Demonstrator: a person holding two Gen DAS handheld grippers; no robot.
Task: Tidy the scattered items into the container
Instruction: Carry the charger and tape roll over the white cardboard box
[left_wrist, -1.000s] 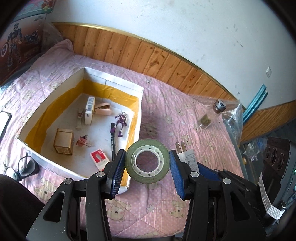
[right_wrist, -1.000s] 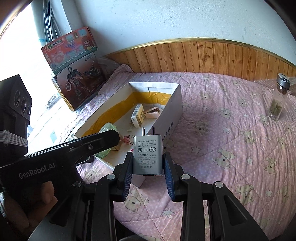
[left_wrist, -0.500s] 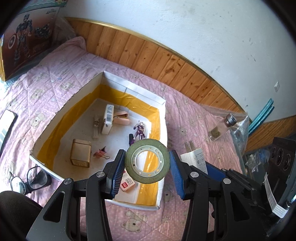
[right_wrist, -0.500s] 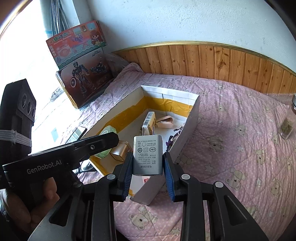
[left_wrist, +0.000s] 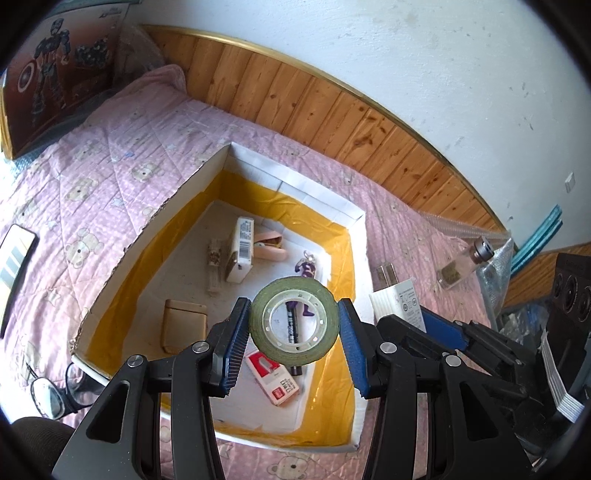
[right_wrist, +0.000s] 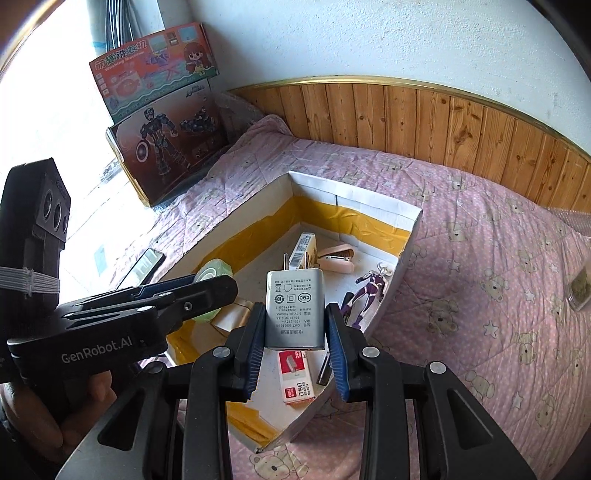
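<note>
My left gripper (left_wrist: 293, 328) is shut on a green tape roll (left_wrist: 325, 325) and holds it above the open white box with yellow lining (left_wrist: 284, 184). My right gripper (right_wrist: 295, 328) is shut on a grey plug charger (right_wrist: 295, 310), held over the box (right_wrist: 354, 201) near its front edge. The charger also shows in the left wrist view (left_wrist: 400, 302), and the tape roll in the right wrist view (right_wrist: 214, 269). Inside the box lie a purple figure (right_wrist: 371, 286), a pink stapler (left_wrist: 269, 247), a white carton (left_wrist: 242, 247), a tan block (left_wrist: 184, 325), a red-and-white staple box (left_wrist: 273, 376) and a black pen.
The box sits on a pink bear-print quilt (right_wrist: 498, 258). A glass bottle (left_wrist: 461, 266) lies on the quilt to the right. Glasses (left_wrist: 51, 391) and a phone (left_wrist: 14, 254) lie left of the box. Toy boxes (right_wrist: 162, 110) lean at the wall. Wood panelling runs behind.
Both grippers have moved forward and over the box with their loads; the box now lies directly under the tape roll and the charger.
</note>
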